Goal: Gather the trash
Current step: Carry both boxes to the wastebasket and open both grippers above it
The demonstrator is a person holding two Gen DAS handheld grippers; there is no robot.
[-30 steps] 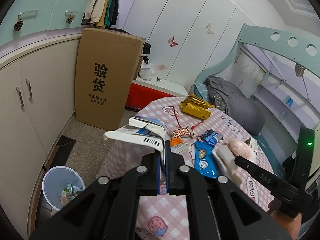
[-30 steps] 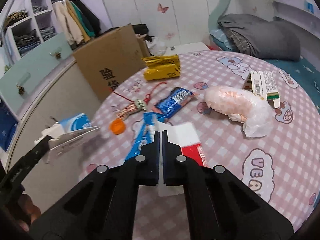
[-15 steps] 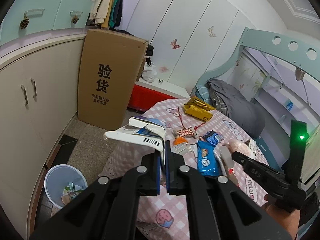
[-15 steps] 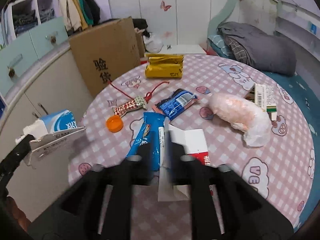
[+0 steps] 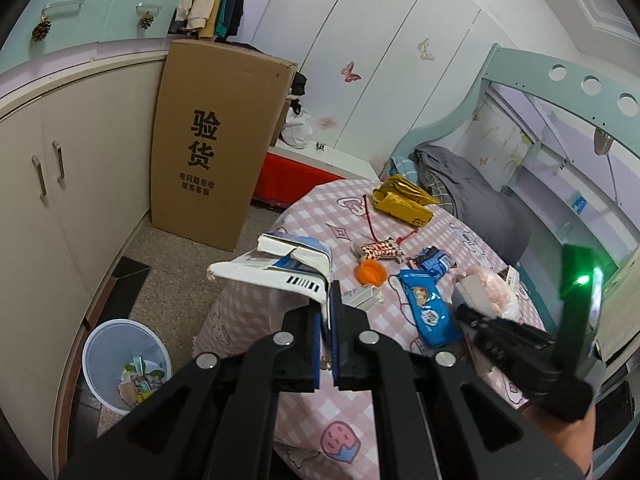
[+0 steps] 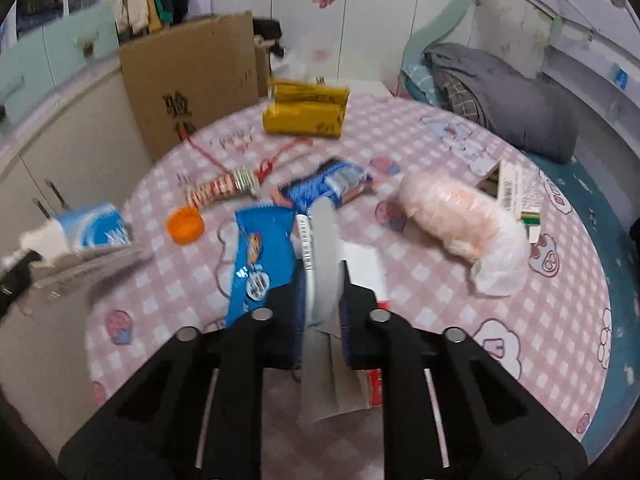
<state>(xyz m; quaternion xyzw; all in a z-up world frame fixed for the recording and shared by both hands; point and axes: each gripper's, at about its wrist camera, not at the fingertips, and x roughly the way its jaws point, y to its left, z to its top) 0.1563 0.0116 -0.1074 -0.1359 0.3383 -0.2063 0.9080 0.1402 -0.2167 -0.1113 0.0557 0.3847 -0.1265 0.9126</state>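
Note:
My left gripper is shut on a flattened blue and white carton, held above the table's left edge; the same carton shows blurred at the left of the right wrist view. My right gripper is low over the pink checked table. Its jaws are closing, and the pads press on the raised grey-white flap of a white and red flat carton. A blue snack wrapper lies just left of it.
More litter lies on the table: an orange cap, a dark blue wrapper, a pink plastic bag, a yellow packet and a small box. A pale bin with scraps stands on the floor, left of the table.
The right gripper opened over the white and red flat carton, then closed on its flap, which now stands up between the jaws. The left gripper kept still with its carton.

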